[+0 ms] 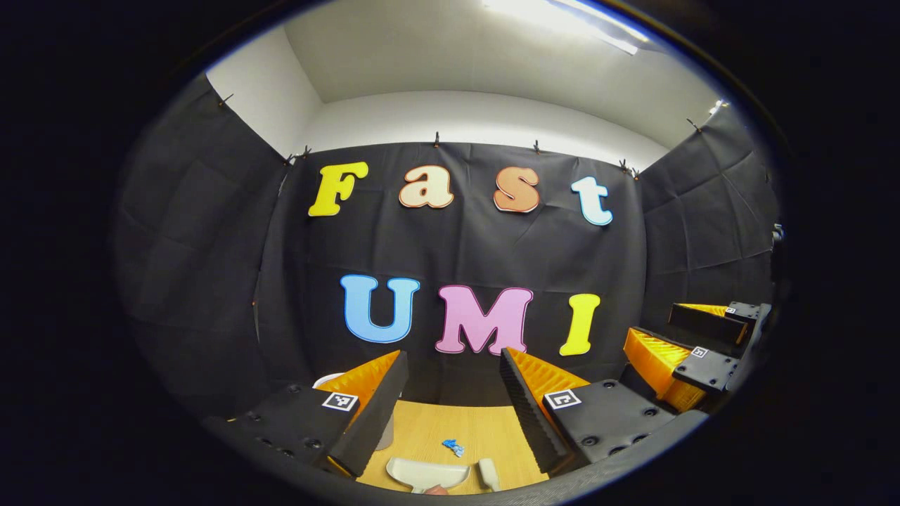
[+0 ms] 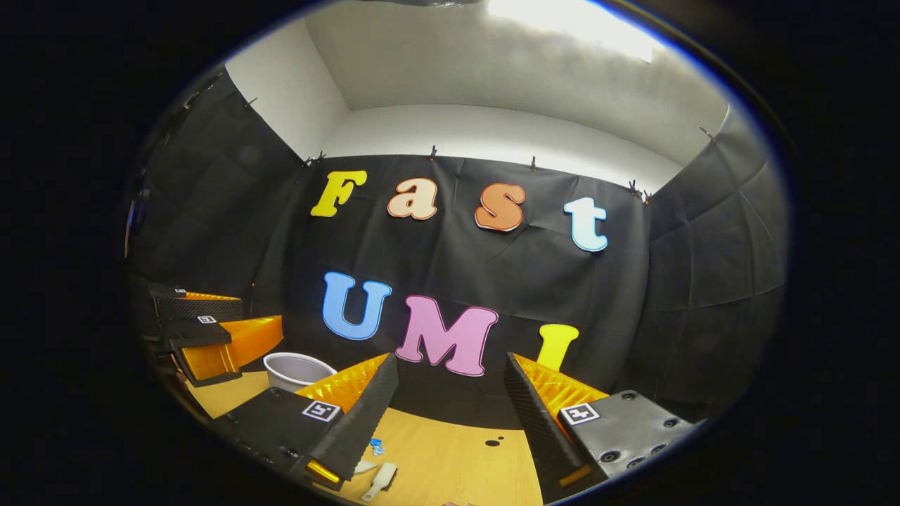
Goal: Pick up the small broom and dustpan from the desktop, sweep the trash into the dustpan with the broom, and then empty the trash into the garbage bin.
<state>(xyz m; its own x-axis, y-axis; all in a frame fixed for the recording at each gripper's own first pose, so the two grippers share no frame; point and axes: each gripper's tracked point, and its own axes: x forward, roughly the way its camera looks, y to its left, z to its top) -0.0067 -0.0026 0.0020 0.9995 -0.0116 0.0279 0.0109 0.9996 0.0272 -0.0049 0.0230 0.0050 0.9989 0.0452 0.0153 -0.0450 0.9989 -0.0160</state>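
Stretching across the bottom of both views is a light wooden desk [image 1: 429,429], backed by black cloth walls [image 1: 464,246] with white wall and a lit ceiling above. On the desk, in the left gripper view, lie one pale dustpan [image 1: 425,474], one small broom [image 1: 488,473] just right of it, and one scrap of blue trash [image 1: 453,446] a little beyond them, apart from both. The left gripper [image 1: 453,379] hangs above the desk with its two fingers spread wide, holding nothing; dustpan, broom and trash show through the gap. At the right edge of this view the right gripper [image 1: 692,344] is seen side-on, well apart.

The right gripper view adds one white bin [image 2: 299,369] standing on the desk at the left, near the cloth, and two small dark spots [image 2: 492,442] on the wood. Here the broom lies low beside the near finger, the trash just beyond it, and the dustpan is mostly hidden. The right gripper's two fingers are also spread, empty, above the desk. The left gripper shows at the far left, beside the bin.
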